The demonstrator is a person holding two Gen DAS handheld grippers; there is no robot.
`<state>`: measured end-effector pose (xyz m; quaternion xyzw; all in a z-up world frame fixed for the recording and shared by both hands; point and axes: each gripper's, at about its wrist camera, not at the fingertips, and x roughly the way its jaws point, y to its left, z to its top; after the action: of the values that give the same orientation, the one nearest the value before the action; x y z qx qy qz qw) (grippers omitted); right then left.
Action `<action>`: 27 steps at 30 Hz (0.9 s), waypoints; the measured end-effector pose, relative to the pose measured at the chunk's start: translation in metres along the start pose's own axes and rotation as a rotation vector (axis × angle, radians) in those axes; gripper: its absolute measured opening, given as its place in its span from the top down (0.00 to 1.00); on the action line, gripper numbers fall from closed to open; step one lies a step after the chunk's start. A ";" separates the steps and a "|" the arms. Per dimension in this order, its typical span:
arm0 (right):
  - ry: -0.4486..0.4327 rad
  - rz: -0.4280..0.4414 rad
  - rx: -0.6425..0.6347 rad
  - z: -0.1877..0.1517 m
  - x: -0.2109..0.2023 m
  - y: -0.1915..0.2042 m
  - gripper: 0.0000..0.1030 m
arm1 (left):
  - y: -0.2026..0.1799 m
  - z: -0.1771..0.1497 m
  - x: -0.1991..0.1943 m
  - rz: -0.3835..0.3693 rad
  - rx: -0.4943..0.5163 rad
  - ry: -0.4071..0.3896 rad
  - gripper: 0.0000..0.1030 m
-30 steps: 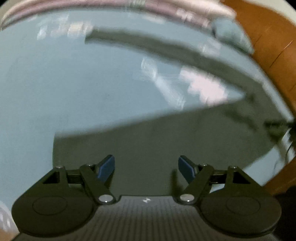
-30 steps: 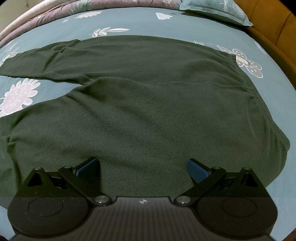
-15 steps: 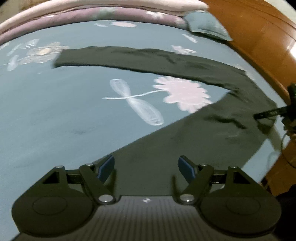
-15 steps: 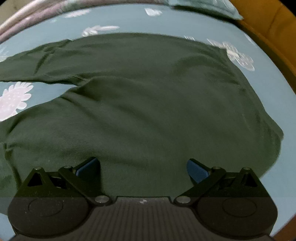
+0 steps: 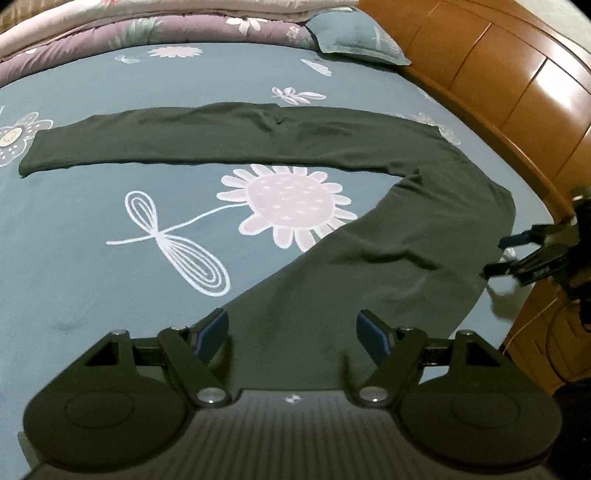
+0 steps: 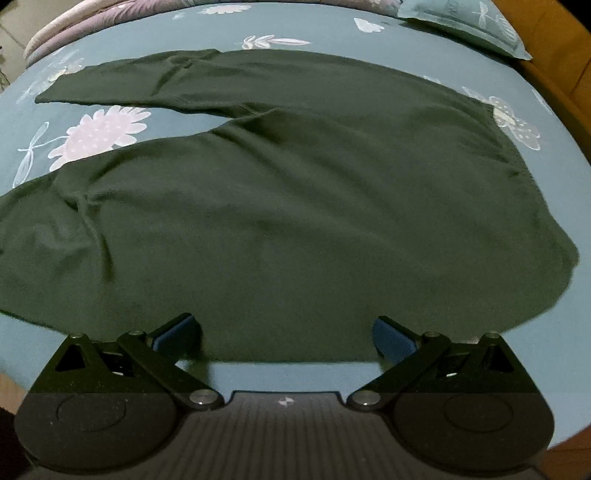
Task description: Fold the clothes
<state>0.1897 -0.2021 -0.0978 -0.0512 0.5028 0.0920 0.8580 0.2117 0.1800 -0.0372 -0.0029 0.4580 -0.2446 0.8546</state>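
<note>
Dark green trousers [image 5: 388, 254] lie spread flat on a teal flowered bedsheet [image 5: 74, 229], legs apart in a V. My left gripper [image 5: 293, 332] is open and empty over the near leg's lower end. The far leg [image 5: 207, 140] stretches away to the left. My right gripper [image 6: 286, 334] is open and empty at the near edge of the trousers' [image 6: 295, 206] waist and hip part. It also shows in the left wrist view [image 5: 532, 251] at the right, beside the waistband.
A wooden headboard [image 5: 509, 96] runs along the right. A teal pillow [image 5: 354, 40] and a folded purple and pink quilt [image 5: 147, 26] lie at the far side. The bed's near edge [image 6: 11, 373] is close to my right gripper.
Both cameras have pulled back and risen, so more of the trousers shows. The left view swung from bare sheet to the legs. Both grippers stayed open.
</note>
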 end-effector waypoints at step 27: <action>-0.157 0.159 -0.099 0.033 0.016 -0.018 0.00 | -0.051 0.017 0.005 0.138 -0.028 -0.050 0.25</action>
<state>0.2298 -0.2118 -0.0958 -0.0461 0.4313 0.1884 0.8811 0.2065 0.1295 -0.0192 0.0106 0.4392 -0.1785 0.8804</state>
